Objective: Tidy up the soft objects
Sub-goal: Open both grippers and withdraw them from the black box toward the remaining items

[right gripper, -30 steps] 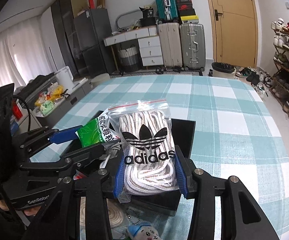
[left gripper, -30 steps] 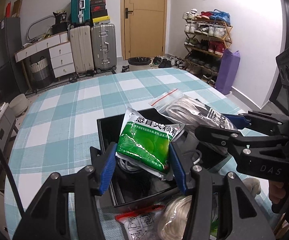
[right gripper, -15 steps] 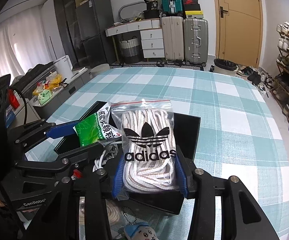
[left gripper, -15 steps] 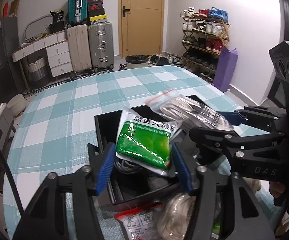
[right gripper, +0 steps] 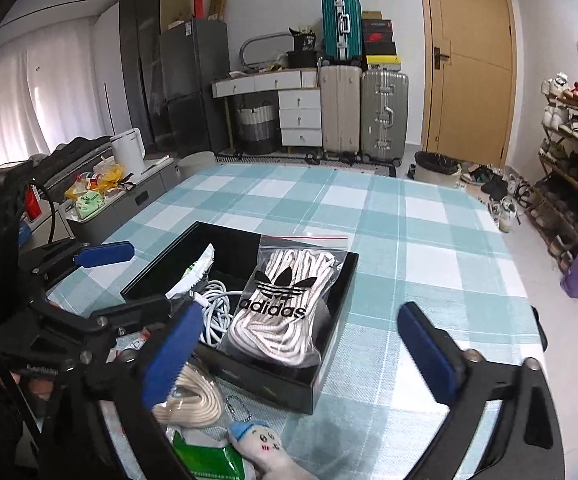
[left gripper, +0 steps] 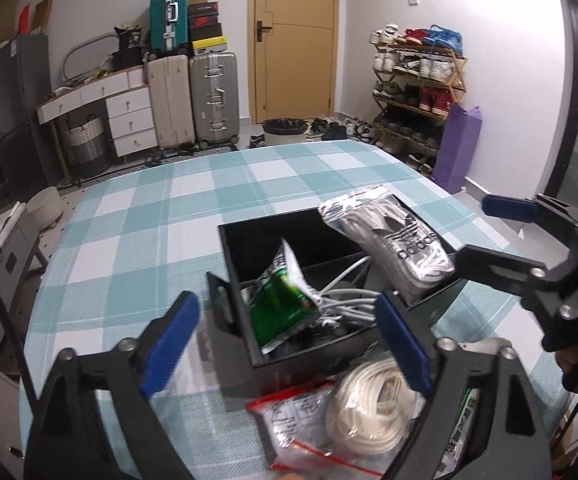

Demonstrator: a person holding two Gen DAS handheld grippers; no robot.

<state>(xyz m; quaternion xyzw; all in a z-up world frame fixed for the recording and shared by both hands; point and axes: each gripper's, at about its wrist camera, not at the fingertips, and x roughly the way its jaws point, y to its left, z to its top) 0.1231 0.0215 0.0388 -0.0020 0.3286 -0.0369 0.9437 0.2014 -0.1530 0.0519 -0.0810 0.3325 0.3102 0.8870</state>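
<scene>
Teal-and-white checked tablecloth [right gripper: 429, 240] across a table, bedroom clutter behind.

Nearest, in the right wrist view: small plush toy with a blue cap [right gripper: 267, 446], flat green foil packet [right gripper: 209, 460], cream coiled cord in a clear bag [right gripper: 193, 400], all loose on the cloth just in front of the box. Same cream coil in the left wrist view, beside a red-zip clear bag of printed sachets [left gripper: 293, 416].

Left gripper [left gripper: 289, 344] with blue-padded jaws spread wide, holding nothing, poised over the near edge of the box. Right gripper [right gripper: 301, 356] likewise wide apart and empty-handed, just short of the box.

Next out: glossy black rectangular box [right gripper: 331, 376], lid off, divided inside. Green-and-white foil pouch [left gripper: 281, 300] tilted against the left wall, atop a tangle of white cable [left gripper: 341, 300]. Clear zip bag of white rope laces with black adidas logo [right gripper: 285, 304] lying slanted in the right-hand compartment, red zip end propped on the far rim.

Farther back: silver and beige hard-shell suitcases [left gripper: 193, 100], tan wooden door [left gripper: 293, 36], wooden shoe rack [left gripper: 417, 92].
</scene>
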